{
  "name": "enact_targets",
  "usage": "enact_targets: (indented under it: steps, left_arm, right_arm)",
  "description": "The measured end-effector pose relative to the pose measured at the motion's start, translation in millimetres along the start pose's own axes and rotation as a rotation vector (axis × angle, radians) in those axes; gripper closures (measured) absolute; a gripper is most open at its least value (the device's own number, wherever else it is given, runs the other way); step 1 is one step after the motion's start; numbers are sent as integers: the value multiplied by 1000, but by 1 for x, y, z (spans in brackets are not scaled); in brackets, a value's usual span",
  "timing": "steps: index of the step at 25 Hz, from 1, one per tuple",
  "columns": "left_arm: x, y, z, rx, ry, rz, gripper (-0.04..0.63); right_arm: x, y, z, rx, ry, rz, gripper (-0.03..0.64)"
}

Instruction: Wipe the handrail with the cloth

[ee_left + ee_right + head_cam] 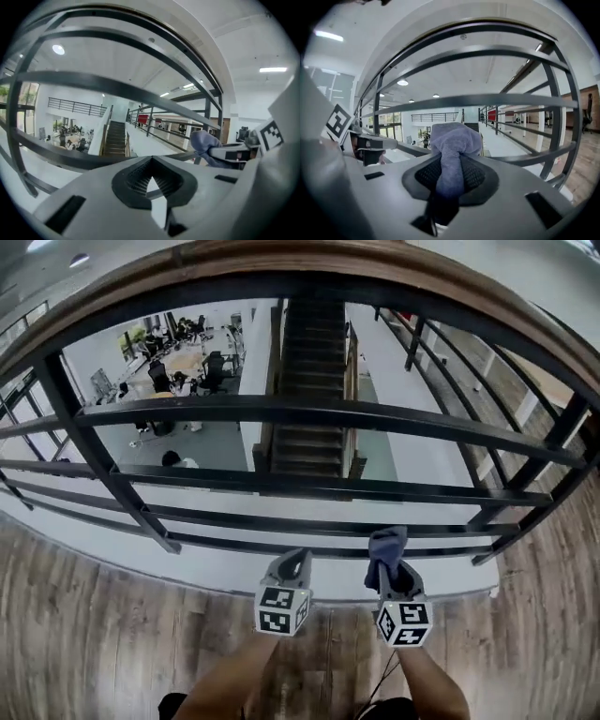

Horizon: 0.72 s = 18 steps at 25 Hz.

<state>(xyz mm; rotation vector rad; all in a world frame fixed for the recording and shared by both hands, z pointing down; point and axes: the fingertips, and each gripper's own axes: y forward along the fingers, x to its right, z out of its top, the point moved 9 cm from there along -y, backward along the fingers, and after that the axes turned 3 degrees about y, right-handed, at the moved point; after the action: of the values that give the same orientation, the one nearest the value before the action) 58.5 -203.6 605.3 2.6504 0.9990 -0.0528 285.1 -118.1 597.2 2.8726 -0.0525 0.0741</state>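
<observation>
— Grey-blue cloth (386,554), bunched up, clamped between the fingers of the right gripper (391,570), lower middle of the head view.

— Same in the right gripper view: cloth (452,154) squeezed in the dark ribbed pads at frame centre, with a fat wad sticking out past the tips.

— And touching the handrail (281,257)?

— No. Wooden, arcing across the very top of the head view, well apart from the cloth. Held low instead, in front of the bottom black metal bars (309,412) of the railing.

— Left gripper (289,568)?

— Just beside the right one, a little to its left in the head view. Fingers pressed together on nothing in the left gripper view, tips meeting at lower centre (151,180), only a diamond-shaped hole between the grooved pads.

— Anything else at the right edge of that view?

— Right gripper with the cloth (204,143) poking from it, marker cube beside it.

— Beyond the railing?

— Dark staircase (309,381) going down at upper centre of the head view, an office area with desks and chairs at upper left. Grey wood-plank floor (94,634) across the bottom, two bare forearms reaching up from the lower edge to the grippers.
</observation>
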Motion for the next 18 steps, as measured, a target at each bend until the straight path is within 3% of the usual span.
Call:
enact_targets:
  steps: [3,6,9,13,18]
  left_arm:
    - [-9,-34,39,32,-30,67,597]
    - [3,-70,83,49,-3,73,597]
    - [21,-108,159,76,47,53,597]
    - [30,-166,263,113,77,75,597]
    - [54,-261,376,118,30,139,597]
  right_arm:
    - [-50,-24,40,26,-41,2,525]
    - [-82,-57,89,41,-33,-6,525]
    - [-98,-90,166,40,-41,-27,525]
    - [-119,-146,265,33,-171,-54,525]
    - [-129,-222,369,45,-149,-19,525]
